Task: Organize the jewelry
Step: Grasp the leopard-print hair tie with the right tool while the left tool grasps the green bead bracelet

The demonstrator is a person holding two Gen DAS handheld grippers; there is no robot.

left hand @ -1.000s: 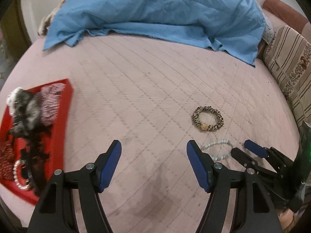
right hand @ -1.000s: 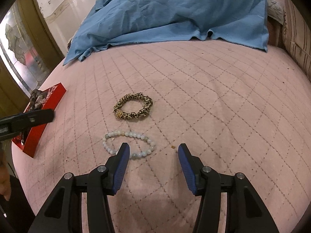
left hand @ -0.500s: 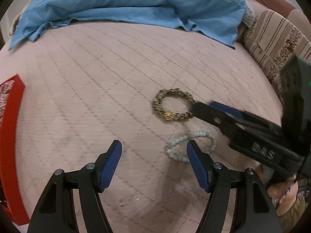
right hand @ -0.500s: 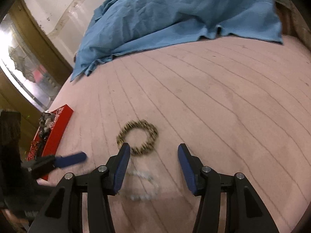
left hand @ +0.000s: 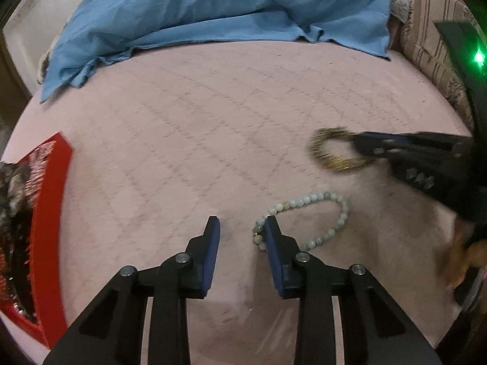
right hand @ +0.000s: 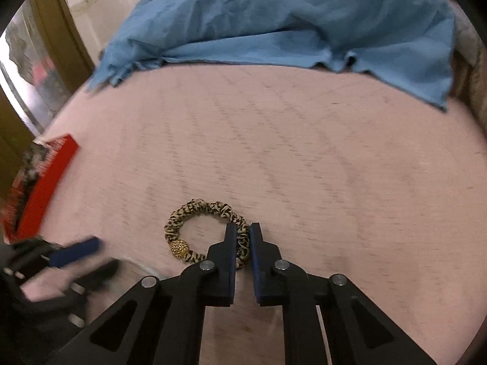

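A leopard-print bracelet with a gold bead (right hand: 194, 217) lies on the pink quilted bed. My right gripper (right hand: 243, 228) is shut on its right side; it shows blurred in the left wrist view (left hand: 363, 149) on the bracelet (left hand: 325, 152). A pale bead bracelet (left hand: 316, 213) lies just in front of my left gripper (left hand: 242, 223), which is partly closed and empty, its right finger over the bracelet's left end. The left gripper shows blurred in the right wrist view (right hand: 76, 251). The red jewelry tray (left hand: 50, 213) sits at the left, with jewelry in it.
A blue cloth (left hand: 213, 9) covers the far part of the bed. A striped cushion (left hand: 432, 39) lies at the far right. The pink quilt (left hand: 197, 121) spreads between tray and bracelets. A wooden frame (right hand: 61, 30) stands at the left in the right wrist view.
My right gripper moved onto the leopard bracelet and shut on it. My left gripper narrowed and shifted left, up to the bead bracelet's left end.
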